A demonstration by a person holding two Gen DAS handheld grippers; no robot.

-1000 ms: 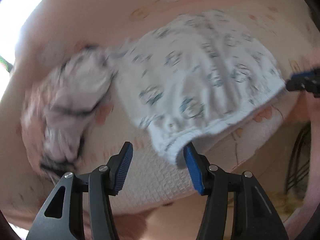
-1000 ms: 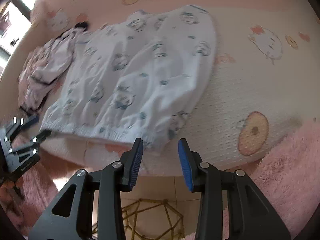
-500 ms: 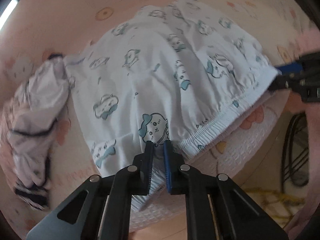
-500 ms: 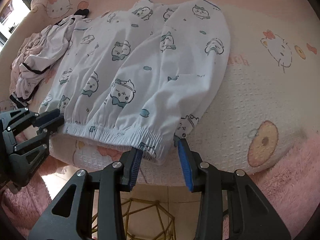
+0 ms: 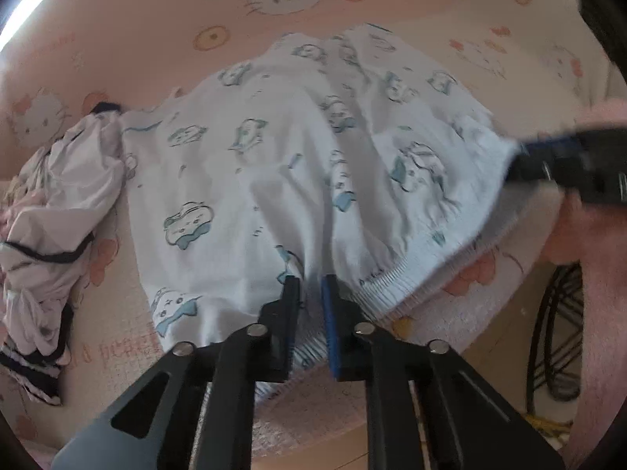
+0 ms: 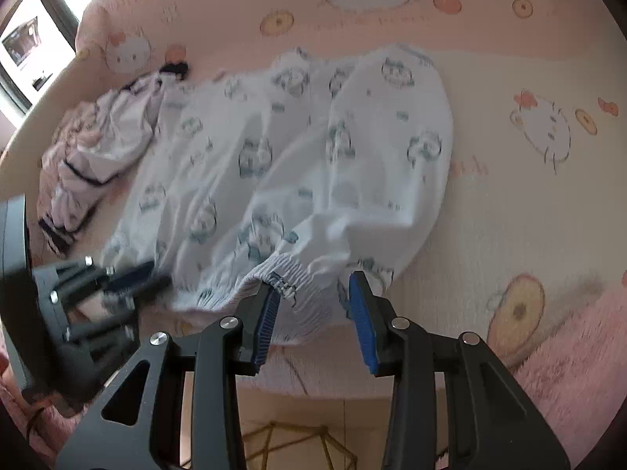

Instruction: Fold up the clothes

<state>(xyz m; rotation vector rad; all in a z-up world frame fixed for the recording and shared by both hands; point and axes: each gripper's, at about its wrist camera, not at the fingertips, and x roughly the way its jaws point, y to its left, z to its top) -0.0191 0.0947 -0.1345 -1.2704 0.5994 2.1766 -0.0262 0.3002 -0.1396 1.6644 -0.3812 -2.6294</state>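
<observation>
From the left wrist view, a crumpled pale garment with dark trim (image 5: 58, 211) lies at nine o'clock on the pink cartoon-cat bedspread (image 5: 149, 19), and beside it, filling the centre, the white printed trousers (image 5: 274, 164) are spread flat with their elastic waistband hanging toward the near edge of the bed. The left gripper (image 5: 309, 293) has just been closing and is now pinched on the waistband's left corner at six o'clock, with a fold of cloth between its pads. At three o'clock the right gripper (image 5: 548, 156) shows blurred at the opposite corner; in its own view the right gripper (image 6: 313, 297) stands partly open, its pads either side of the gathered waistband (image 6: 290, 274) without pressing it. The cloth looks thin, light and limp: it should drape and wrinkle freely, slide easily over the bedspread and sag between two holds, so the thicker ribbed elastic at the waist corners seems the surest place to grip. The print is small blue-grey cartoon animals on white.
</observation>
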